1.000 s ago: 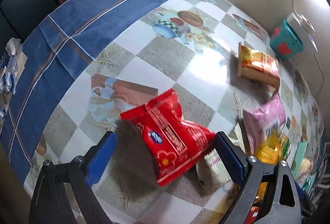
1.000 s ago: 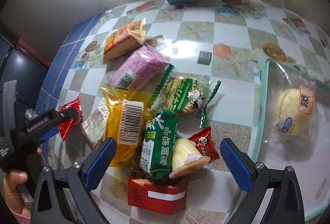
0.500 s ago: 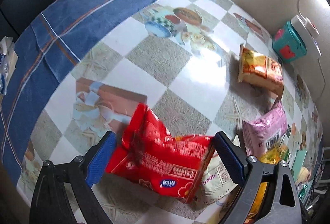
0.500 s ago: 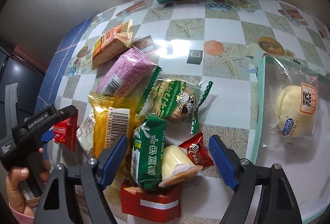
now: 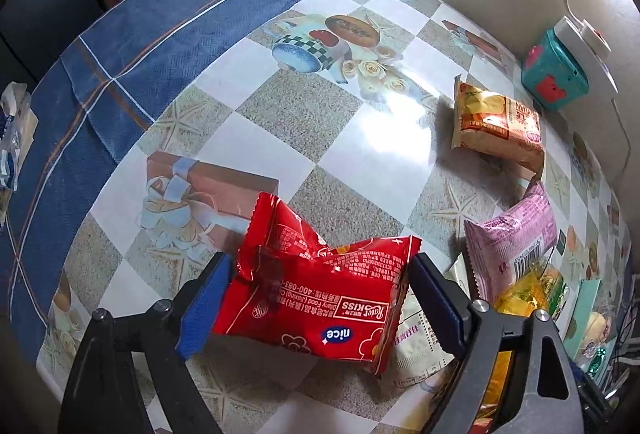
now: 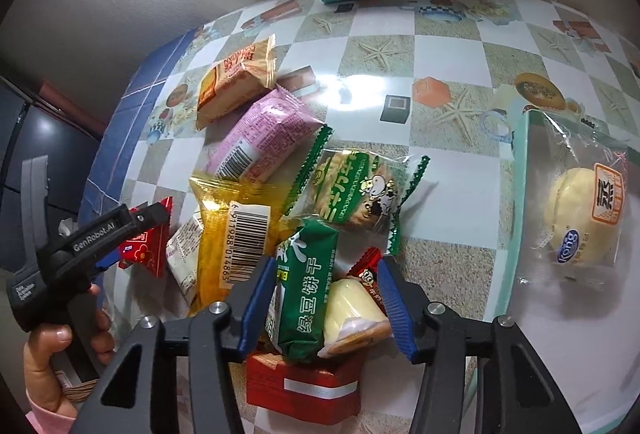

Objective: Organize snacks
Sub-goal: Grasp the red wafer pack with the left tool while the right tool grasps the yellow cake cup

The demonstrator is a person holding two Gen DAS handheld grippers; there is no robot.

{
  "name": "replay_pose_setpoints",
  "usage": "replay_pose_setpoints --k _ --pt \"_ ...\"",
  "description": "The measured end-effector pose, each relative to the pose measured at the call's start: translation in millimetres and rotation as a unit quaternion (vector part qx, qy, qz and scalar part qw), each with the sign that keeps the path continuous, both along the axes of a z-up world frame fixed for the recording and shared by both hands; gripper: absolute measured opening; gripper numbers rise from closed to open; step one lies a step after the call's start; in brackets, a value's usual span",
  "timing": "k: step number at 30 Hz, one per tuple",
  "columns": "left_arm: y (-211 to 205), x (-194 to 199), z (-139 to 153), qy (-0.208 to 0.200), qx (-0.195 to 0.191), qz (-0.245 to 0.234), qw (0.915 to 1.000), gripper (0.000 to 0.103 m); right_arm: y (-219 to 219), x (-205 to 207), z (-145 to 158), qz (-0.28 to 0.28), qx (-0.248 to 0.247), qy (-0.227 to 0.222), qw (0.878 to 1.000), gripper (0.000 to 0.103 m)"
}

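Checkered bench (image 6: pixel 448 170) at 12 o'clock holds most snacks unsorted, one bun packet (image 6: pixel 580 218) in the tray (image 6: pixel 520 194) at 3 o'clock; the left hand-held gripper (image 5: pixel 316 298) is closing on the red packet (image 5: pixel 320 286), and the right hand-held gripper (image 6: pixel 324 302) is closing around the green biscuit packet (image 6: pixel 304 290).

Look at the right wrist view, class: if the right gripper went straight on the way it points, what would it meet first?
Most likely the green biscuit packet and the pale cream-filled snack beside it: both lie between the closing jaws of the right gripper, atop the snack pile. Depth is uncertain.
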State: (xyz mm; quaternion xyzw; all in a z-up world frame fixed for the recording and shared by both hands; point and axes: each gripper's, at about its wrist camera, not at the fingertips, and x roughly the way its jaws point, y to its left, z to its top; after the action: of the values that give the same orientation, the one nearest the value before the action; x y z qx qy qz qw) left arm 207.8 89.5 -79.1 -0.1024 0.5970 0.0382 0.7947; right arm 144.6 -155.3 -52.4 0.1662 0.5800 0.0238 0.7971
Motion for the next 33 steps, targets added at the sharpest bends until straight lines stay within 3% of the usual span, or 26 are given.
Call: replay_pose_setpoints --k 13,33 --pt "-7 -5 8 -0.016 0.019 -0.025 0.9994 0.077 -15 -6 12 -0.002 0.002 -0.006 1.000 0.049" --pt "10 -32 9 0.000 -0.041 -0.015 0.9991 0.074 -12 -25 -1 0.017 -0.040 0.052 0.998 0.049"
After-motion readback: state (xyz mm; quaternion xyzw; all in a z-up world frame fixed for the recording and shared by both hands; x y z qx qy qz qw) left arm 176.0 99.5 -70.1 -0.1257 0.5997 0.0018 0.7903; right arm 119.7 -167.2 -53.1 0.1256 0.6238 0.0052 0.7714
